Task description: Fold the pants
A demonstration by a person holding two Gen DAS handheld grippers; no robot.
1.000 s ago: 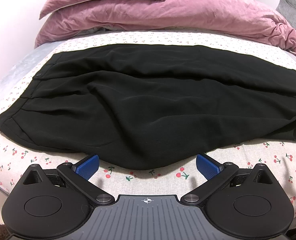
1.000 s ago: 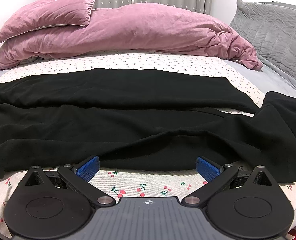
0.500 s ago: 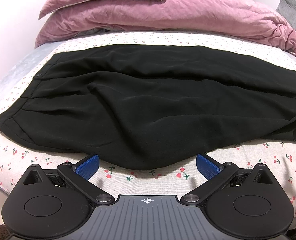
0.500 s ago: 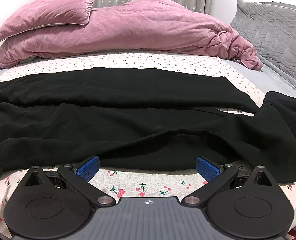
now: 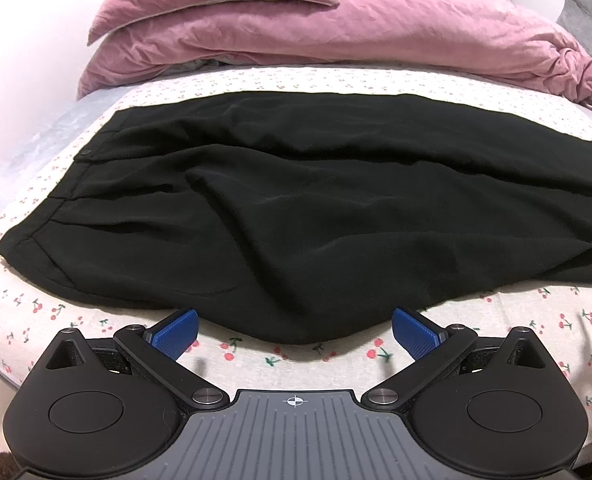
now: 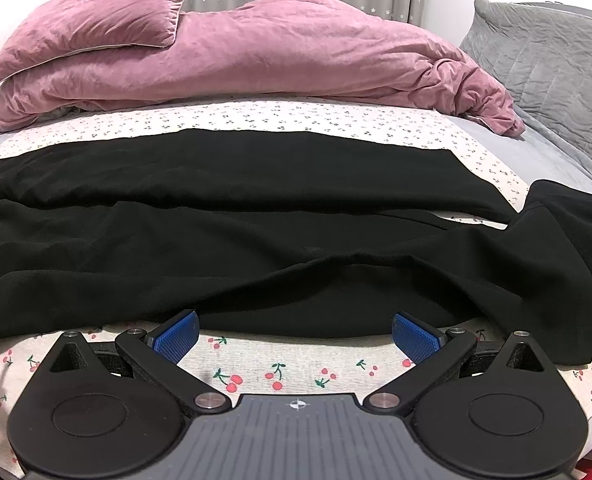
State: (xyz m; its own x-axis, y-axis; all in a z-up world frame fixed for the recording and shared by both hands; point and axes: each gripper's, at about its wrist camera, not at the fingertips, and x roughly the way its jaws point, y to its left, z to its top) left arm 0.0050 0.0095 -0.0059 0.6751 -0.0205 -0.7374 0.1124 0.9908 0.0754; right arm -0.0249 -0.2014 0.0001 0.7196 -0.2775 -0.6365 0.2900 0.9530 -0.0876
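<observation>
2 grippers hang spread and holding nothing at the near edge of the bed, and little has changed over the last second: the pants (image 5: 296, 208) lie as before, and only the left view has crept slightly closer. That suggests the fold has not begun and both tools are lining up a first grab. At the far left the waistband (image 5: 62, 196) lies flat on the cherry-print sheet (image 5: 280, 364), with bare sheet around its corner. The left gripper (image 5: 294, 330) hovers just short of the sagging near hem, not touching it. Further right, the right gripper (image 6: 296, 332) faces the rumpled near leg, again just short of the cloth. At the far right a leg end (image 6: 576, 264) is bunched and draped toward the bed's edge. Beyond the pants, a strip of sheet stays free before the pink duvet (image 6: 296, 56).
</observation>
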